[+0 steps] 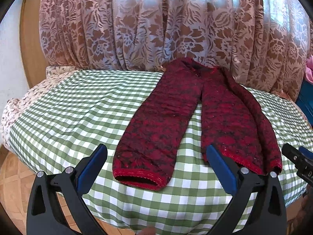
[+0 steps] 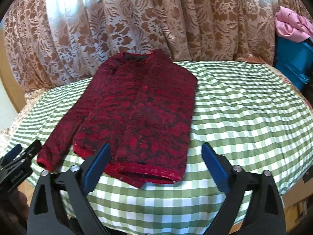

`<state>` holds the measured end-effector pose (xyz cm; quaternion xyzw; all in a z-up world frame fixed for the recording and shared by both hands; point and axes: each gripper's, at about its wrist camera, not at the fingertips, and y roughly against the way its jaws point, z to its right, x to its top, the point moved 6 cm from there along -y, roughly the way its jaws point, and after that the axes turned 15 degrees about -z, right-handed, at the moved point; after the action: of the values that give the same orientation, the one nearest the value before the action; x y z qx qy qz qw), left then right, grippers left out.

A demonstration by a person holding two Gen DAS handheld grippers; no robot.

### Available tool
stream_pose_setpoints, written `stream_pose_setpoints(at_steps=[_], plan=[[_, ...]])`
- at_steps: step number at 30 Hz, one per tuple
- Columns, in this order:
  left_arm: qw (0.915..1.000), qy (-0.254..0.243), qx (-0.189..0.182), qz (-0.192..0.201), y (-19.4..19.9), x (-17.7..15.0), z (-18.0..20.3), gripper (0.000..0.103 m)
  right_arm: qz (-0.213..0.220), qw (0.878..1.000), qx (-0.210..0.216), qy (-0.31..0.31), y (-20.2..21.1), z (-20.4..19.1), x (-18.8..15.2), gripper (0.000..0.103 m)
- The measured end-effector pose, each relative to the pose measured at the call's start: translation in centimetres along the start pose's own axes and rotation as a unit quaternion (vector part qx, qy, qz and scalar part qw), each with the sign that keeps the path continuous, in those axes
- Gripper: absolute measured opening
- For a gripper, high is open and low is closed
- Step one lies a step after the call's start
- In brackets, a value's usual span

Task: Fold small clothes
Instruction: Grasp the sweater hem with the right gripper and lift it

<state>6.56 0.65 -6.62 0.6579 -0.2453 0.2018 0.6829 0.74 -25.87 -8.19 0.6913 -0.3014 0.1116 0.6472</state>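
I am holding two grippers over one red sweater [image 2: 140, 107], which is lying flat on a green checked cloth [image 2: 244, 117] covering a rounded, cushioned surface; whether that is a bed or a tabletop I cannot tell. Behind it one brown flowered curtain [image 2: 156, 19] is hanging.

My left gripper [image 1: 156, 168] is hovering with its jaws spread wide, nothing between the blue pads, just above the cuff of the sweater's one stretched-out sleeve [image 1: 148, 137]. My right gripper [image 2: 154, 164] is hovering with its jaws spread too, straddling the sweater's near hem without pressing on it.

The left wrist view is showing the sleeve and the body as two long red strips parting toward me, with the right gripper's tip poking in at the right edge, plus a strip of wooden floor [image 1: 13, 186] at lower left. The right wrist view is showing the whole body of the sweater, its dark neckline at the far end, the left gripper's tip at the left edge beside the cuff, and one pink cloth bundle [image 2: 293, 27] lying on one blue box [image 2: 293, 62] at far right.
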Motion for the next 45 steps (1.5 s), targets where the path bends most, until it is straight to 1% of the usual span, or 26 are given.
stream_pose_setpoints(at_steps=[6, 7, 8, 9, 11, 15, 17, 19, 21, 23, 24, 25, 26, 29, 31, 32, 34, 36, 38, 39, 40, 41, 42, 43, 44, 45], plan=[[0.9996, -0.004, -0.016, -0.021, -0.7, 0.0, 0.0, 0.101, -0.043, 0.999, 0.014, 0.017, -2.9, -1.1, 0.2, 0.065], [0.9995, -0.004, -0.023, -0.023, -0.9, 0.0, -0.1, 0.101, -0.050, 0.998, 0.012, 0.029, -3.6, -1.4, 0.2, 0.058], [0.9994, -0.007, -0.025, -0.024, -1.1, -0.1, 0.0, 0.100, -0.064, 0.997, 0.018, 0.044, -4.3, -1.9, 0.0, 0.043], [0.9993, -0.012, -0.025, -0.026, -1.3, -0.1, 0.0, 0.100, -0.074, 0.996, 0.019, 0.053, -4.8, -2.2, -0.2, 0.037], [0.9988, -0.027, -0.030, -0.029, -1.5, 0.0, 0.3, 0.097, -0.068, 0.995, 0.014, 0.069, -4.5, -2.3, 0.1, 0.014], [0.9990, -0.022, -0.035, -0.020, -1.2, 0.5, -0.3, 0.097, -0.023, 0.996, -0.025, 0.081, -1.3, 0.4, 2.0, 0.012], [0.9992, -0.018, -0.030, -0.021, -1.5, 0.7, -0.8, 0.097, 0.010, 0.994, -0.070, 0.082, 0.4, 2.7, 3.4, 0.012], [0.9994, -0.010, -0.019, -0.028, -2.0, 0.7, -1.4, 0.095, 0.035, 0.988, -0.134, 0.070, 1.3, 6.0, 5.1, 0.012], [0.9992, -0.002, -0.014, -0.037, -2.5, 0.7, -2.0, 0.084, 0.048, 0.978, -0.196, 0.059, 1.3, 9.8, 6.8, 0.012], [0.9986, -0.001, -0.012, -0.051, -3.1, 0.6, -2.4, 0.079, 0.046, 0.967, -0.246, 0.043, 0.4, 13.4, 8.4, 0.010], [0.9984, -0.001, -0.013, -0.055, -3.3, 0.6, -2.6, 0.079, 0.044, 0.960, -0.275, 0.033, -0.2, 15.2, 9.7, 0.010], [0.9983, -0.001, -0.014, -0.057, -3.3, 0.5, -2.8, 0.079, 0.042, 0.952, -0.301, 0.024, -0.6, 16.8, 10.8, 0.002], [0.9983, 0.001, -0.012, -0.057, -3.4, 0.5, -3.0, 0.078, 0.035, 0.942, -0.334, 0.010, -1.4, 18.8, 12.2, 0.002], [0.9979, 0.008, -0.008, -0.063, -3.8, 0.5, -3.6, 0.079, 0.019, 0.929, -0.369, -0.032, -2.7, 23.0, 15.0, 0.002], [0.9976, 0.012, -0.010, -0.067, -4.0, 0.5, -3.7, 0.079, 0.002, 0.940, -0.333, -0.071, -3.2, 24.9, 15.8, 0.006], [0.9975, 0.012, -0.010, -0.068, -4.1, 0.5, -3.7, 0.079, -0.002, 0.946, -0.311, -0.087, -3.1, 25.2, 15.7, 0.015], [0.9974, 0.014, -0.015, -0.069, -4.2, 0.5, -3.7, 0.080, 0.015, 0.962, -0.254, -0.104, -1.9, 24.1, 15.0, 0.065], [0.9973, 0.012, -0.018, -0.070, -4.4, 0.5, -3.5, 0.080, 0.038, 0.980, -0.171, -0.089, -0.2, 21.1, 13.1, 0.069], [0.9971, 0.006, -0.024, -0.072, -4.7, 0.7, -3.2, 0.080, 0.020, 0.994, -0.080, -0.068, 0.1, 17.6, 10.8, 0.069], [0.9970, 0.004, -0.027, -0.072, -4.7, 0.6, -3.1, 0.080, -0.008, 0.998, -0.007, -0.058, -0.2, 15.2, 9.2, 0.069], [0.9969, 0.002, -0.032, -0.072, -4.8, 0.6, -2.9, 0.080, -0.044, 0.995, 0.074, -0.048, -0.7, 12.5, 7.2, 0.069], [0.9968, 0.001, -0.035, -0.072, -4.8, 0.7, -2.7, 0.080, -0.064, 0.991, 0.113, -0.042, -1.1, 10.9, 6.0, 0.069], [0.9967, -0.001, -0.039, -0.071, -4.7, 0.6, -2.6, 0.080, -0.105, 0.980, 0.169, -0.030, -1.9, 8.1, 3.7, 0.069], [0.9966, -0.002, -0.043, -0.070, -4.6, 0.6, -2.6, 0.080, -0.137, 0.969, 0.203, -0.028, -2.6, 6.3, 2.1, 0.063], [0.9966, -0.002, -0.045, -0.068, -4.6, 0.5, -2.6, 0.081, -0.176, 0.953, 0.242, -0.037, -3.7, 4.2, 0.0, 0.059], [0.9965, -0.001, -0.049, -0.067, -4.5, 0.4, -2.7, 0.082, -0.207, 0.942, 0.262, -0.044, -4.7, 2.7, -1.5, 0.059]])
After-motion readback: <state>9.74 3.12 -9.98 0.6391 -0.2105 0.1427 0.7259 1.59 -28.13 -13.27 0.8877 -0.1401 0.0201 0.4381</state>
